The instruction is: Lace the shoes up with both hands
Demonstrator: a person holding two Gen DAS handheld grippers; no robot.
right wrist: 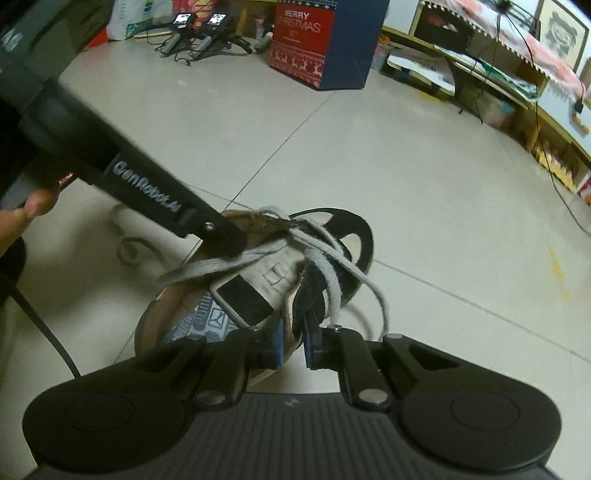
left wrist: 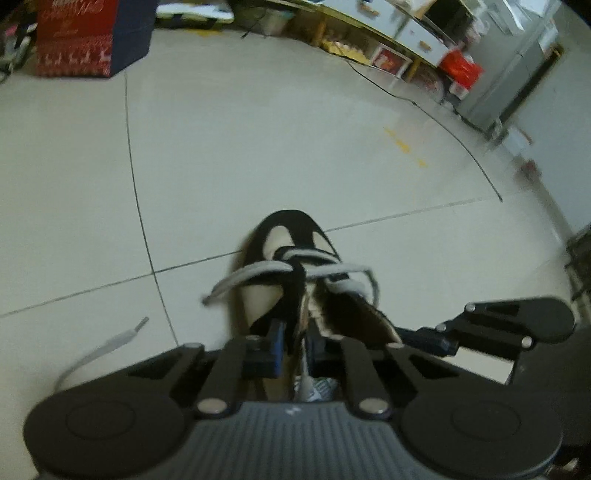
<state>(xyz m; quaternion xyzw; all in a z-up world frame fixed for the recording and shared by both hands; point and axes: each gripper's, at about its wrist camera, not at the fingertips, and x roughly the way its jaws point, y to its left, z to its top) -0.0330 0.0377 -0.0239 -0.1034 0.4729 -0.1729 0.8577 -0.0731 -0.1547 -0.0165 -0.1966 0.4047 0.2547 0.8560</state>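
Note:
A black and cream shoe [left wrist: 263, 295] stands on the tiled floor with its toe pointing away. Loose grey laces [left wrist: 251, 275] cross its front, and one lace end [left wrist: 125, 336] trails on the floor to the left. My left gripper [left wrist: 295, 345] is shut on the shoe's black left eyelet flap. From the right wrist view the left gripper [right wrist: 227, 242] reaches in from the upper left onto the far side of the shoe [right wrist: 280, 275]. My right gripper [right wrist: 293, 345] is shut on the near eyelet flap; it shows at the right [left wrist: 437, 341]. Laces [right wrist: 332, 273] loop over the tongue.
A red and blue Christmas box [right wrist: 317, 44] stands on the floor behind. Low shelves [left wrist: 391, 40] and a grey cabinet [left wrist: 513, 70] line the far wall, with a black cable [left wrist: 461, 142] across the tiles. Handheld devices [right wrist: 195, 33] lie at the back left. A hand [right wrist: 22, 212] holds the left gripper.

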